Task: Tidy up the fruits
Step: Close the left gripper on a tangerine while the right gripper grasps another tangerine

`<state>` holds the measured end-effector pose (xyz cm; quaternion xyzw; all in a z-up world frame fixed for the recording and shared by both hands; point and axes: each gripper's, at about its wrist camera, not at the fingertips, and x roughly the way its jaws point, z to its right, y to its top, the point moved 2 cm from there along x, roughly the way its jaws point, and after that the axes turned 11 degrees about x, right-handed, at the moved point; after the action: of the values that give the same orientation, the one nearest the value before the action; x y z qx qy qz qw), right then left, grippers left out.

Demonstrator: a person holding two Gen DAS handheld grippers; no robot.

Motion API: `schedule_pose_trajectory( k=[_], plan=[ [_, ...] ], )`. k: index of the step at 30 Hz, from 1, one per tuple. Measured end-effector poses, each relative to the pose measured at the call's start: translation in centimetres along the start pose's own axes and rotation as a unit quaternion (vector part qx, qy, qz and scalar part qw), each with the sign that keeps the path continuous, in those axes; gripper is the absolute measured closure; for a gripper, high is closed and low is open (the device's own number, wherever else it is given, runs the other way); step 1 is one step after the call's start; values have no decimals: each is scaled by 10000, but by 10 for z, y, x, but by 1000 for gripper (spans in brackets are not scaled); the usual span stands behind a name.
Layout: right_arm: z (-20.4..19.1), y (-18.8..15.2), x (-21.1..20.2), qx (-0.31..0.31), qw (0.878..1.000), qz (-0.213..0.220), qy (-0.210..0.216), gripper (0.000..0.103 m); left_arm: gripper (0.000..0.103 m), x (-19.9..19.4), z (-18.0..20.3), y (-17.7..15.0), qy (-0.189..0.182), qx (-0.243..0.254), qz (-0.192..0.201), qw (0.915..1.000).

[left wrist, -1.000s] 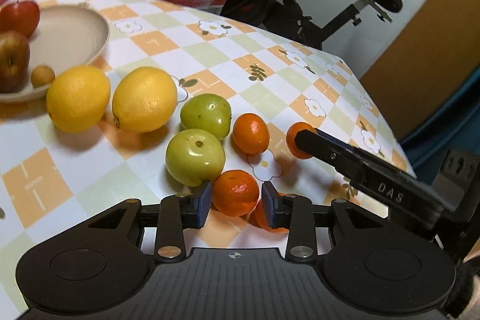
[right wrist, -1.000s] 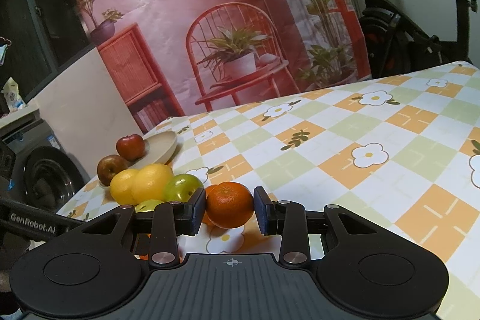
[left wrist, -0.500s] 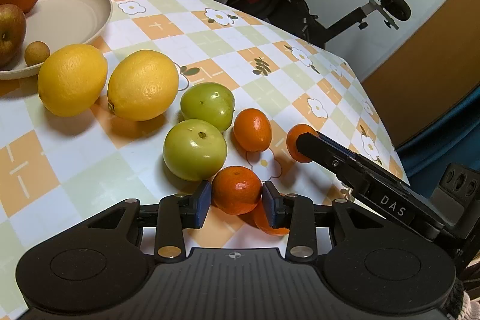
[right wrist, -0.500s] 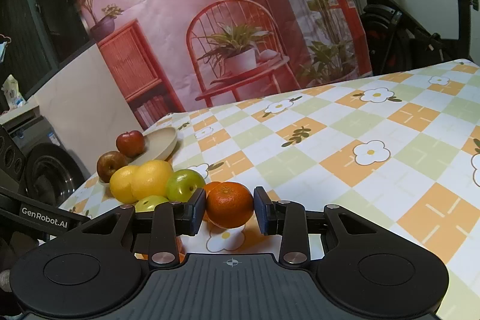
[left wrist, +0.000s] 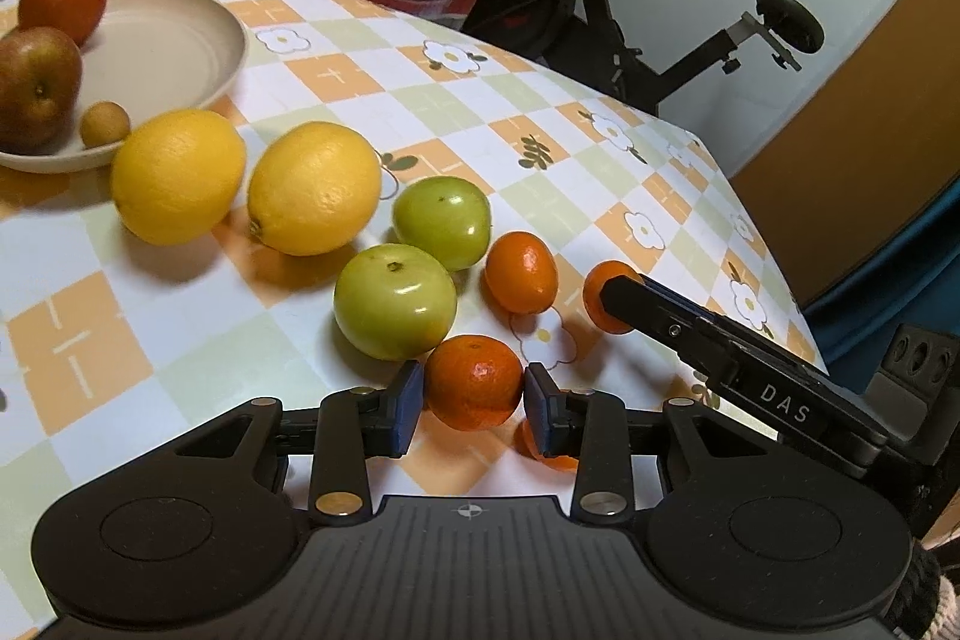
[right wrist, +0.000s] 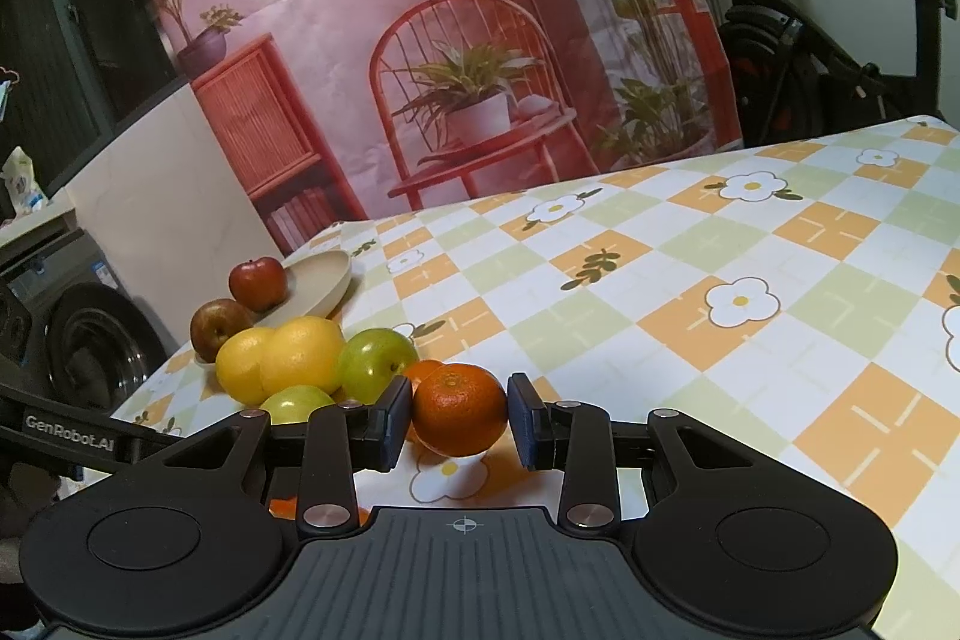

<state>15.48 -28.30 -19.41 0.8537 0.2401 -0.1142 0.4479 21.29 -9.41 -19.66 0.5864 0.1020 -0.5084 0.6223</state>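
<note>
Each gripper, the left gripper (left wrist: 474,403) and the right gripper (right wrist: 461,421), is built of matte black plastic with a ribbed centre plate, two round side discs, silver rivets and dark blue finger pads (left wrist: 409,407). White lettering "DAS" and "GenRobot.AI" is printed on the fingers' sides.

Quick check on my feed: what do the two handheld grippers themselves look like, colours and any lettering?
Both the left gripper and the right gripper are matte black, with a ribbed centre plate, two round discs, silver rivets and dark blue finger pads. Seen from the side, the right one reads "DAS" in white; the left one reads "GenRobot.AI". No cables or sleeves show.
</note>
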Motion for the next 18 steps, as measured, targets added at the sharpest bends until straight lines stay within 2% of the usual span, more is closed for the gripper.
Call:
schedule_pose_trajectory(
  k=[18],
  plan=[
    [0,0,0,-2,10000,-14,-4,71,65,-12,3,-1,89,228,225,9994]
  ],
)
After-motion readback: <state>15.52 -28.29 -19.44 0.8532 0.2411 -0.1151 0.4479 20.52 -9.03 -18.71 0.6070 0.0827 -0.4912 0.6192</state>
